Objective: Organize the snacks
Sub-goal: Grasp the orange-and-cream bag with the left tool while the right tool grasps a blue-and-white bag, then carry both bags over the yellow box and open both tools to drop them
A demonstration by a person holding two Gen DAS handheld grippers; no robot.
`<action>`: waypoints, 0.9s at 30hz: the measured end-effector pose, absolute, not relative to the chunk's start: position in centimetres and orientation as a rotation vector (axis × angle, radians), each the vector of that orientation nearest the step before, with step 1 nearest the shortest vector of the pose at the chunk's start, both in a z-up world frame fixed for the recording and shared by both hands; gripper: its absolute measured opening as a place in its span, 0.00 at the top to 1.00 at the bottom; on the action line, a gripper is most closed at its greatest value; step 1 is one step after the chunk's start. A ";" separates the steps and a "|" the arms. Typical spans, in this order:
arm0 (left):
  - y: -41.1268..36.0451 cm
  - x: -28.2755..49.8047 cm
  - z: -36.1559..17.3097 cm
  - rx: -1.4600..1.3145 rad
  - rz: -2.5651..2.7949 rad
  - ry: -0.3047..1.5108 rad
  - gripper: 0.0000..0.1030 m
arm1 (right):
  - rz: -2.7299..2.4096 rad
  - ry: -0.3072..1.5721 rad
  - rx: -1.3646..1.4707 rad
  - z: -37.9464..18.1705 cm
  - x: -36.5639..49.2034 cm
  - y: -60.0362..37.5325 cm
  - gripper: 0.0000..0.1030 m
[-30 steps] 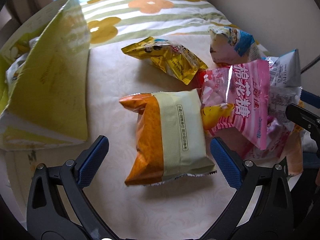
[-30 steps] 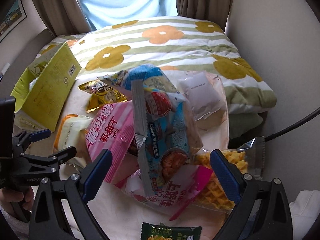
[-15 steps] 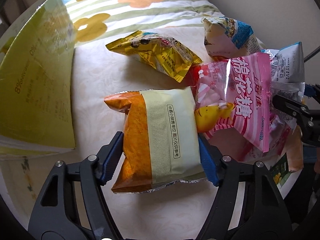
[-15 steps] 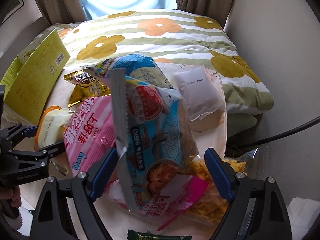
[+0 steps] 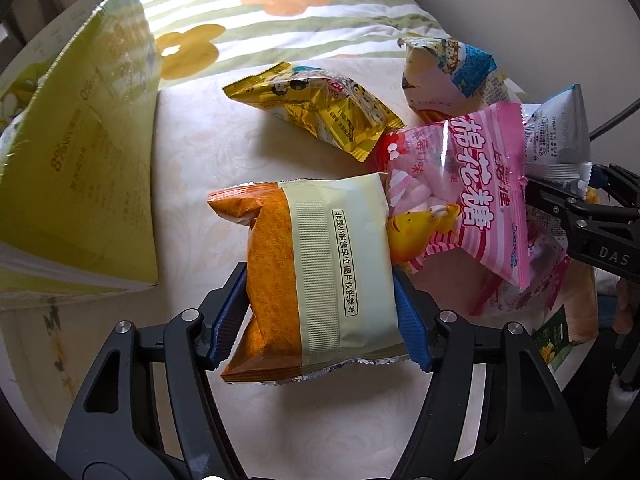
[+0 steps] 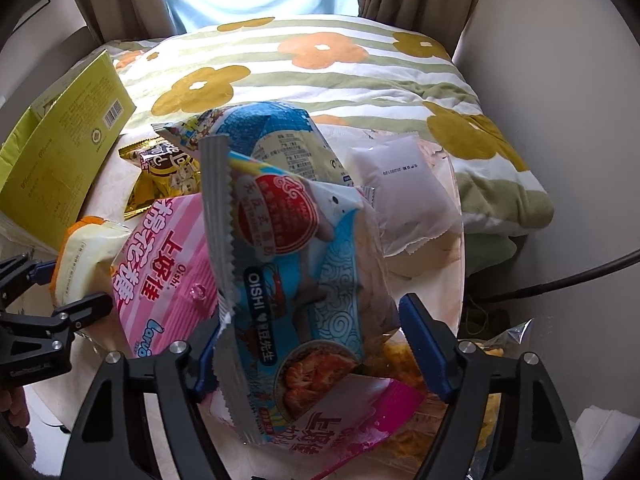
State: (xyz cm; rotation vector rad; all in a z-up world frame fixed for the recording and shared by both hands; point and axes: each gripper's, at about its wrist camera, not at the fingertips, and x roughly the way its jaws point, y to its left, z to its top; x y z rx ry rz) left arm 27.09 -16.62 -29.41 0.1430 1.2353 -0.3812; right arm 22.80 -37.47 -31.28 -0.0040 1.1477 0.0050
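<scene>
Both tools are closing: the left tool (image 5: 320, 316) already clamps the orange packet (image 5: 320, 276) beside the green box (image 5: 76, 184), while the right tool (image 6: 320, 348) should seat both pads on the blue prawn-cracker bag (image 6: 296, 280) before lifting.

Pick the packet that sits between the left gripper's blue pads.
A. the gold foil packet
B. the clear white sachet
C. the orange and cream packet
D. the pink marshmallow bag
C: in the left wrist view the orange and cream packet lies between the blue pads of the left gripper, which touch its two sides.
</scene>
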 end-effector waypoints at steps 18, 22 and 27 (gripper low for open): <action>-15.1 23.7 -22.1 0.099 -0.318 1.109 0.38 | 0.011 1.043 0.094 -26.8 19.8 -38.9 0.36; -14.5 22.8 -19.6 0.080 -0.288 1.058 0.38 | 0.042 1.000 0.099 -24.9 19.3 -39.1 0.35; -13.5 21.9 -16.7 0.059 -0.247 0.997 0.38 | 0.092 0.942 0.084 -22.0 19.2 -39.0 0.35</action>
